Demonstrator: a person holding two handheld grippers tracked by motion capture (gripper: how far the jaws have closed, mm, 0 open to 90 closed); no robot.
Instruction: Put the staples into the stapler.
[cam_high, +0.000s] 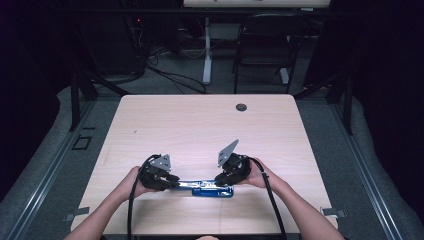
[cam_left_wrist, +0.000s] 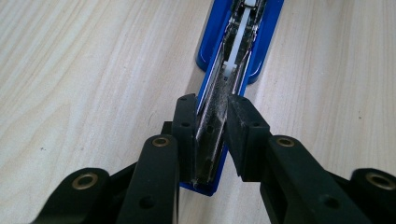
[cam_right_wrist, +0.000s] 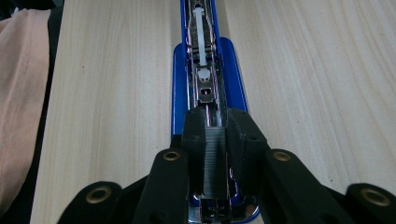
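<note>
The opened blue stapler (cam_high: 212, 189) lies on the worktop (cam_high: 200, 125), a strip of staples (cam_right_wrist: 215, 161) in its channel. The left tongs (cam_left_wrist: 211, 122) clamp its metal rail; the right tongs (cam_right_wrist: 215, 135) grip the staples.

High view: above the person's side, looking forward and down, far off.
Gripper views: close along the stapler (cam_left_wrist: 233, 56), facing each other.
Shared: stapler, surface (cam_high: 200, 125).

stapler (cam_high: 212, 189): blue base, silver metal channel, white pusher | staple strip (cam_right_wrist: 215, 161): grey, finely ribbed | table (cam_high: 200, 125): pale wood grain | jaws: black

No text, label, brand, number or sign can be read on anything in these views
</note>
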